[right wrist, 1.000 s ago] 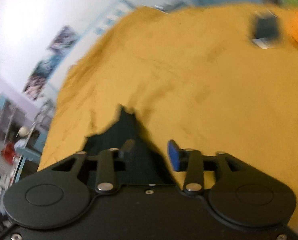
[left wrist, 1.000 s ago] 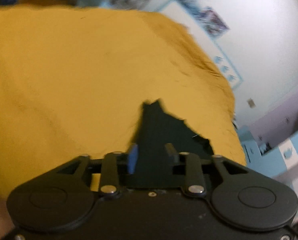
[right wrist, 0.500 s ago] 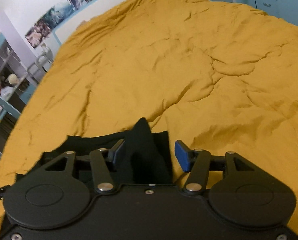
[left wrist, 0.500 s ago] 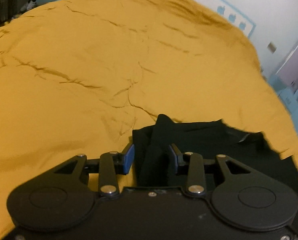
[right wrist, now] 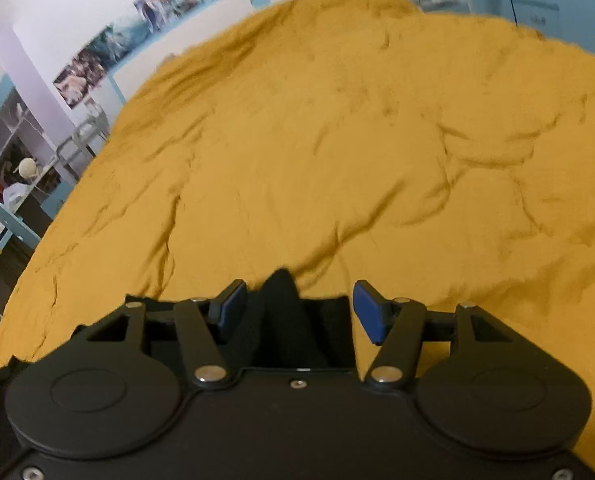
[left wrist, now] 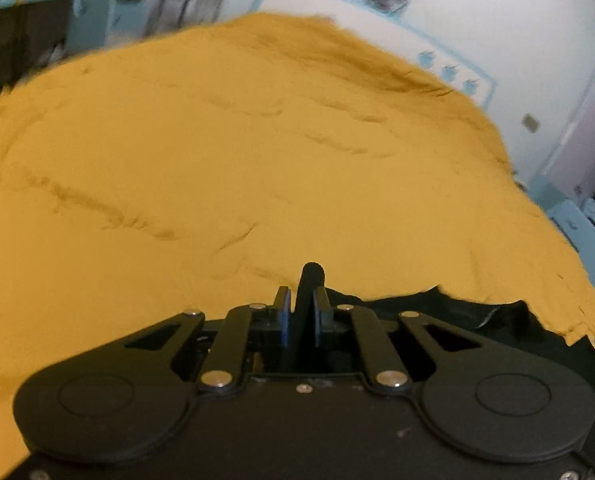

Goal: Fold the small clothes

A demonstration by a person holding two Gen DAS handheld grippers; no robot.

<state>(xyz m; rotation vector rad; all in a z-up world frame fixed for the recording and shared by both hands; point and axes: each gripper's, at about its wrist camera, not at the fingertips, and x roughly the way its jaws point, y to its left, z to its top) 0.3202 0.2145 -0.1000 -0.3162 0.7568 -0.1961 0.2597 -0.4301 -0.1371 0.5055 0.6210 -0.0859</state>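
A small black garment (left wrist: pixel 437 308) lies on the mustard-yellow bedspread (left wrist: pixel 217 160), close under both cameras. In the left wrist view my left gripper (left wrist: pixel 302 300) has its jaws closing, and they stand narrow with a raised fold of the black cloth pinched between the pads. In the right wrist view the garment (right wrist: pixel 285 320) pokes up as a peak between the fingers of my right gripper (right wrist: pixel 299 292). Its jaws are opening, and the blue pads (right wrist: pixel 371 316) stand clear of the cloth on both sides. Most of the garment is hidden behind the gripper bodies.
The yellow bedspread (right wrist: pixel 337 140) stretches wide and wrinkled ahead of both grippers. Beyond it stand a white wall with posters (right wrist: pixel 137 36), light-blue drawers (right wrist: pixel 537 4) at the far right and open shelves (right wrist: pixel 5 140) at the left.
Both grippers came down with the hanging garment and laid it on the bed. Since then the left jaws have closed onto a cloth fold and the right jaws have spread wider.
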